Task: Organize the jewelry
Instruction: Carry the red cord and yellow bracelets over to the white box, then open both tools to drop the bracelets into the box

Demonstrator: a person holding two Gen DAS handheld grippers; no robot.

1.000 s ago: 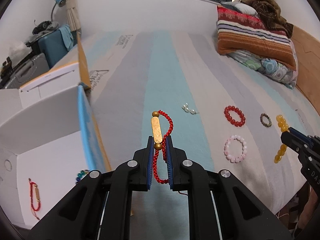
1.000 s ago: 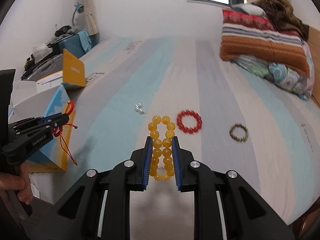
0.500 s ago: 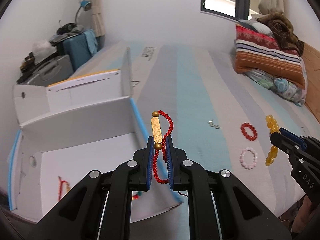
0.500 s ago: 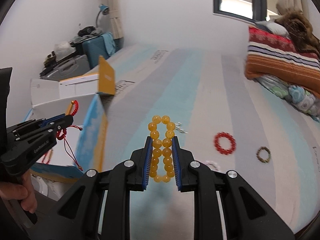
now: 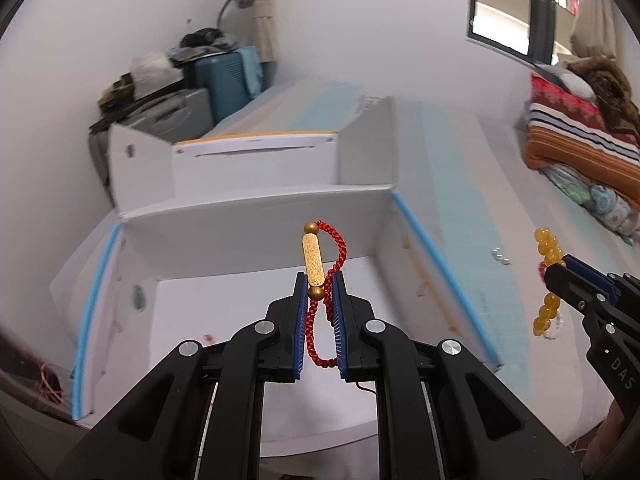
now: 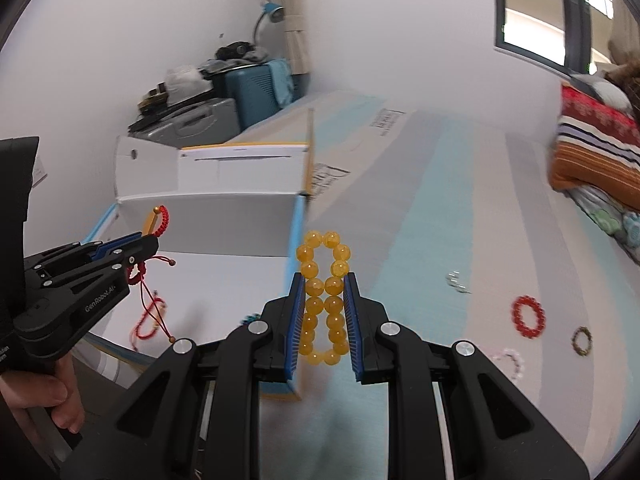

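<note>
Above the white box (image 5: 248,216), the left gripper (image 5: 319,280) clamped a red cord bracelet (image 5: 322,292); the right gripper (image 6: 323,280) gripped a yellow bead bracelet (image 6: 324,300).

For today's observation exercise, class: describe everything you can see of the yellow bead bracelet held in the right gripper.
The yellow bead bracelet is a loop of round, translucent amber-yellow beads that look like glass or resin. The right gripper is shut on it, its blue-padded jaws squeezing the loop into two parallel rows. The top of the loop sticks out beyond the jaw tips. It is lifted off the striped bed cover, beside the open white box, touching nothing but the jaws.
</note>
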